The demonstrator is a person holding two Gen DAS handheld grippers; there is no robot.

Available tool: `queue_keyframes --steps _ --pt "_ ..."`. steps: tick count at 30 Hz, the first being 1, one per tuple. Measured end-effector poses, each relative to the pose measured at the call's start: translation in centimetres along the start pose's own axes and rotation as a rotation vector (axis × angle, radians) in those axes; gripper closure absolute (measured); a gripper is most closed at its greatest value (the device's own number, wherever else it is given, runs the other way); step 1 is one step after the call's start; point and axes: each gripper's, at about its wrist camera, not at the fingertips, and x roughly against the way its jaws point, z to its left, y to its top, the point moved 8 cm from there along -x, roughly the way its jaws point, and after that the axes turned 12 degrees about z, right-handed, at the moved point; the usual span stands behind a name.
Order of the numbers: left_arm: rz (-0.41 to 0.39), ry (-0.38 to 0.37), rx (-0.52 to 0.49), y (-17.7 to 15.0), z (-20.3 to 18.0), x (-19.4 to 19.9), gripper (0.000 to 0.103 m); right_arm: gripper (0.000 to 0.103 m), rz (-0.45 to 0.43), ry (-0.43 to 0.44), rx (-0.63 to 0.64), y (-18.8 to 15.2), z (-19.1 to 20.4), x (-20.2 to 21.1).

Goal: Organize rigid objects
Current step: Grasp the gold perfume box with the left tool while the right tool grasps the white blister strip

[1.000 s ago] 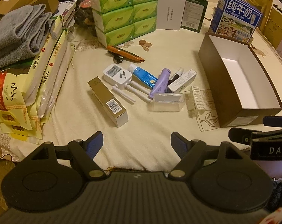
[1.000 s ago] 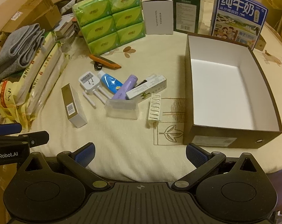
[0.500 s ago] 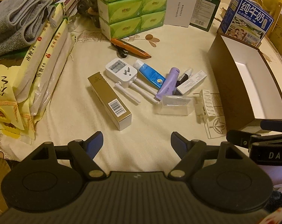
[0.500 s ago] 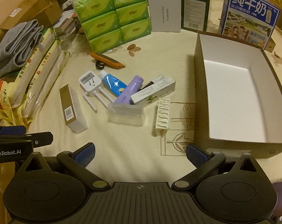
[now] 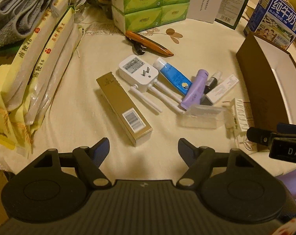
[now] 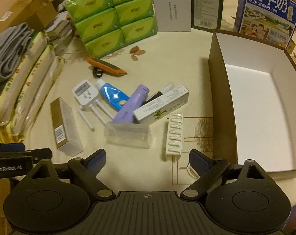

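A: We log the brown box at three o'clock in the right wrist view; its white inside holds nothing we can see.

B: Agreed. The clear plastic case sits at the centre, lid shut, contents too hazy to tell. The purple tube rests its lower end on it.

A: Writing next. We read "GenRobot.AI" on the left gripper body, seen at nine o'clock from the right wrist. The right gripper shows "DAS" at three o'clock from the left wrist.

B: The blue milk carton at one o'clock carries large Chinese characters. The gold box and the white carton carry print; the gold one shows a barcode.

A: Both white adapter and blue tube lie at twelve o'clock from the left wrist, touching.

B: Jaws: the left ones stand apart, empty. The right ones are closing, with nothing between them; the white blister strip lies just ahead.

A: Open cloth lies at six o'clock, before both grippers. Green tissue packs wall off eleven o'clock.
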Motion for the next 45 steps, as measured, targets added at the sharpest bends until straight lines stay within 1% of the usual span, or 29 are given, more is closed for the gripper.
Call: queue_keyframes --steps 2,6,15,17,24,25,26,28,34,40,42,45 --pt "-0.011 0.009 0.001 0.6 0.2 -0.7 0.029 0.022 0.003 -0.007 -0.009 0.5 -0.4 -0.7" --pt "-0.024 0.004 0.013 1.6 0.6 -1.6 0.029 0.025 -0.002 -0.021 -0.034 1.6 -1.3 -1.9" --pt "-0.039 0.033 0.036 3.7 1.5 -3.4 0.032 0.030 -0.006 -0.040 -0.087 3.2 -3.5 -3.8" --pt "-0.039 0.044 0.041 4.1 1.7 -3.9 0.032 0.033 -0.003 -0.050 -0.090 3.5 -4.0 -4.3" --pt "-0.032 0.068 0.059 5.3 2.3 -5.4 0.033 0.036 -0.034 -0.111 -0.015 4.7 -4.0 -5.1" --pt "-0.029 0.069 0.060 5.4 2.3 -5.6 0.033 0.040 -0.034 -0.112 -0.003 4.8 -3.8 -5.3" --pt "-0.027 0.070 0.061 5.5 2.3 -5.8 0.034 0.047 -0.027 -0.109 0.010 4.8 -3.6 -5.4" --pt "-0.025 0.070 0.060 5.6 2.3 -6.0 0.034 0.050 -0.006 -0.116 0.028 4.8 -3.3 -5.9" --pt "-0.016 0.086 0.059 5.7 2.7 -6.9 0.034 0.052 0.051 -0.120 0.023 4.4 -3.0 -7.8" --pt "0.005 0.094 0.073 6.0 3.2 -8.3 0.034 0.052 0.107 -0.121 -0.012 4.1 -3.4 -10.0" --pt "0.017 0.097 0.082 6.1 3.4 -8.8 0.037 0.054 0.127 -0.119 -0.021 3.9 -3.6 -10.8" --pt "0.036 0.093 0.098 6.3 3.6 -9.7 0.043 0.066 0.152 -0.111 -0.037 3.8 -4.0 -11.7"
